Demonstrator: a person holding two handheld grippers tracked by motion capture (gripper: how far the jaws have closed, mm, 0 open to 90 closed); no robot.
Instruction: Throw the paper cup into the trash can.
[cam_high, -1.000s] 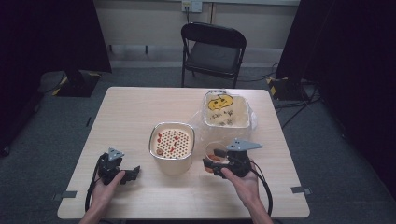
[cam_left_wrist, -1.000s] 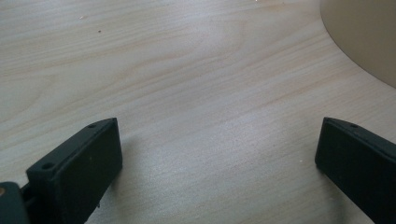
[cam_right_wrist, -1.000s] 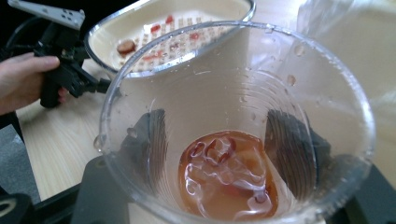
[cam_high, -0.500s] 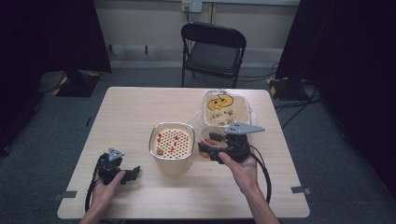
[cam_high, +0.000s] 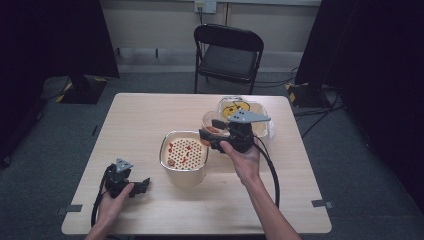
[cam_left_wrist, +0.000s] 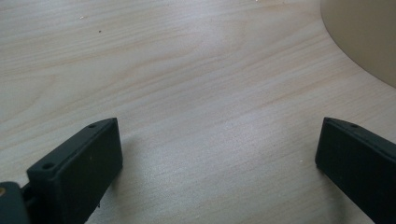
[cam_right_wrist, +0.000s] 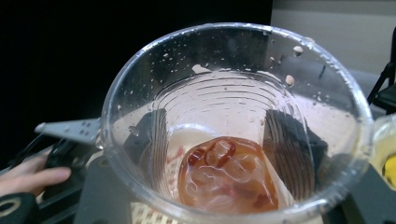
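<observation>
I've got the clear plastic cup (cam_right_wrist: 233, 126) lifted off the table, wet inside with droplets and reddish-orange liquid pooled at the bottom. It's between the beige strainer tub (cam_high: 183, 155), which has red bits on its perforated insert, and the far-right clear container (cam_high: 245, 112) holding something yellow.

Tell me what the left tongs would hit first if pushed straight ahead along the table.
Probably the cream strainer bowl: the left tongs point toward its base, whose curved wall shows ahead at the upper right. Bare table lies between; depth is unclear.

The tool's 2 black jaws clamp a clear plastic cup (cam_right_wrist: 233, 126) holding reddish liquid (cam_right_wrist: 226, 175) at its bottom.
</observation>
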